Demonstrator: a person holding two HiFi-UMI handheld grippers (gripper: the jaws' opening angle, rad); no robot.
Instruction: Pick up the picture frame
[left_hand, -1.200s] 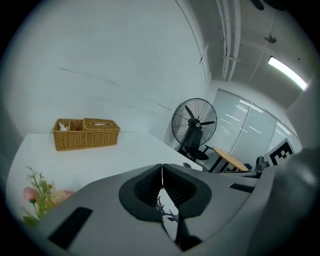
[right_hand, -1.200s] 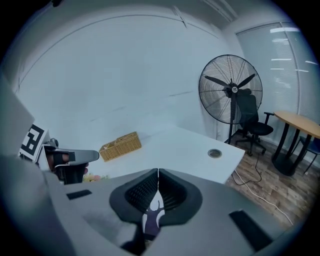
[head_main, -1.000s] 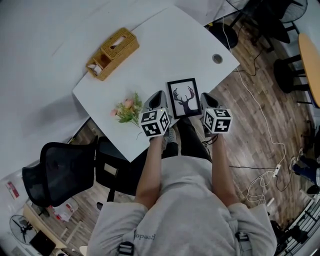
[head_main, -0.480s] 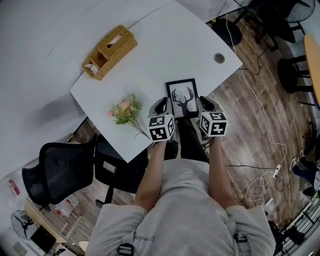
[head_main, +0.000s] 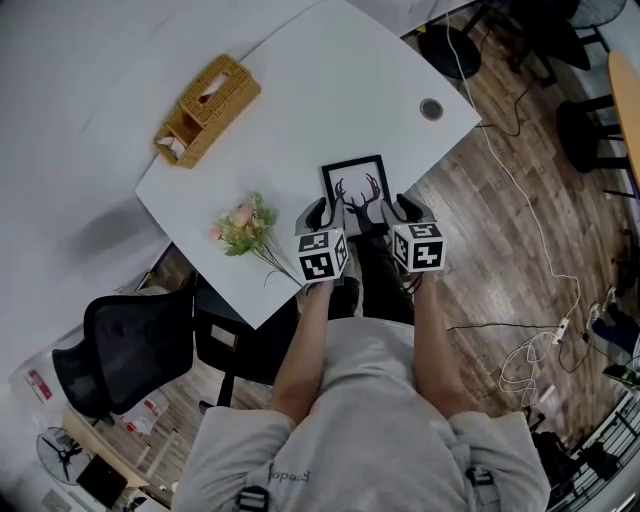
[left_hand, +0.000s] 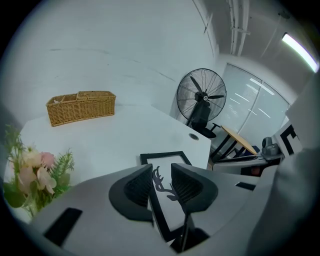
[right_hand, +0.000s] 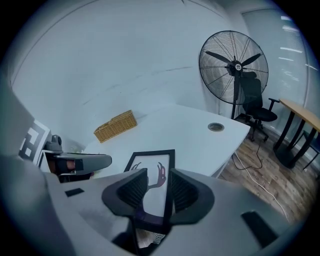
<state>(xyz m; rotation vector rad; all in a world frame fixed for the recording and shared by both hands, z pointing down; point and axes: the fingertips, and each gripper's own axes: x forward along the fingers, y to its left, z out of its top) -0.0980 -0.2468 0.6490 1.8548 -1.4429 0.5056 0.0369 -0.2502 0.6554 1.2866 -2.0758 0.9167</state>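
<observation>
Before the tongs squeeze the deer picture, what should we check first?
1. Left tongs opening, with the left edge of the picture frame between them: ok.
2. Right tongs opening, with the frame's right edge between them: ok.
3. Tongs gripping the frame yet: not ok, gaps show on both sides.
4. Frame lying on the table: ok, though close to its near edge.
5. Flowers clear of the left tongs: ok.

One picture frame, one wicker basket, one flower bunch, two tongs: left tongs, right tongs
</observation>
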